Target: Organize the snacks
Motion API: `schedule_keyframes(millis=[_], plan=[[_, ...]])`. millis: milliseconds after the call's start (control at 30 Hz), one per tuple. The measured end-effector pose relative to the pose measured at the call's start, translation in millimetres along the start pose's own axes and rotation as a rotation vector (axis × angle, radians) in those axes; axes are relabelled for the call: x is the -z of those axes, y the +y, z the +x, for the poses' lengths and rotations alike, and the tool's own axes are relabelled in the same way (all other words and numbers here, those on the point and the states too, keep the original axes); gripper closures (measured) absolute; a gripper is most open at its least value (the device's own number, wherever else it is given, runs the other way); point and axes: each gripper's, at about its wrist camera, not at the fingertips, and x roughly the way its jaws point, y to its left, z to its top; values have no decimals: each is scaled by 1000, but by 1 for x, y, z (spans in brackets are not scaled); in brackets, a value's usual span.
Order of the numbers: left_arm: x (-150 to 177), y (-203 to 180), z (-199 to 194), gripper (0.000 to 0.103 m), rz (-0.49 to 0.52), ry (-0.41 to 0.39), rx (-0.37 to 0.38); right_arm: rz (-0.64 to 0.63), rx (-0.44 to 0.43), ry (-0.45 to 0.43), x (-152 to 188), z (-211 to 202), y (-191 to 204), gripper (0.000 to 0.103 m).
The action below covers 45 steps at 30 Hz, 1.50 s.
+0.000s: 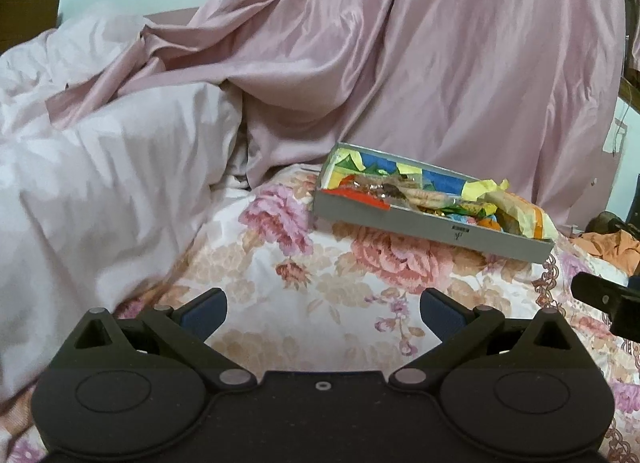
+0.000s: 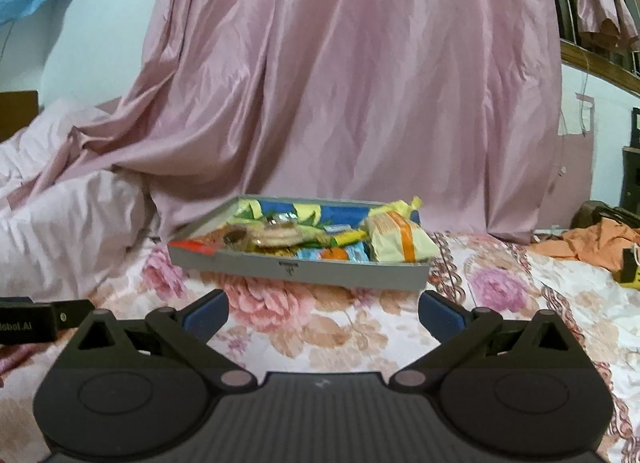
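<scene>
A shallow grey box lies on a floral bedspread, filled with several wrapped snacks. Among them are a pale yellow packet with an orange band, round biscuits in clear wrap and a red wrapper at the left corner. My left gripper stands open over the bedspread, short of the box and left of it. My right gripper is open too, facing the box's front wall, nothing between its fingers.
Pink satin curtain hangs right behind the box. A rumpled pale pink duvet is heaped at the left. Orange cloth lies at the far right. The other gripper's black body shows at each view's edge.
</scene>
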Motion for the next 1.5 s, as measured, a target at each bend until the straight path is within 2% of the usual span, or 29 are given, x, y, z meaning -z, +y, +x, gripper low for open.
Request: schedule_keyframes(millis=[267,567,1033,1500], plan=[[17,-1,15,1,2,60,17,9,22,34,12,-1,0,0],[19,-1,17,1,19,30,25,22,31,4,18,-3,-3,0],[29,-4,25,1,47,62,29,38,41,90,35,11,-9,0],[29,-4,26,1,50,62,31,39,36,106,39,15,-10,0]])
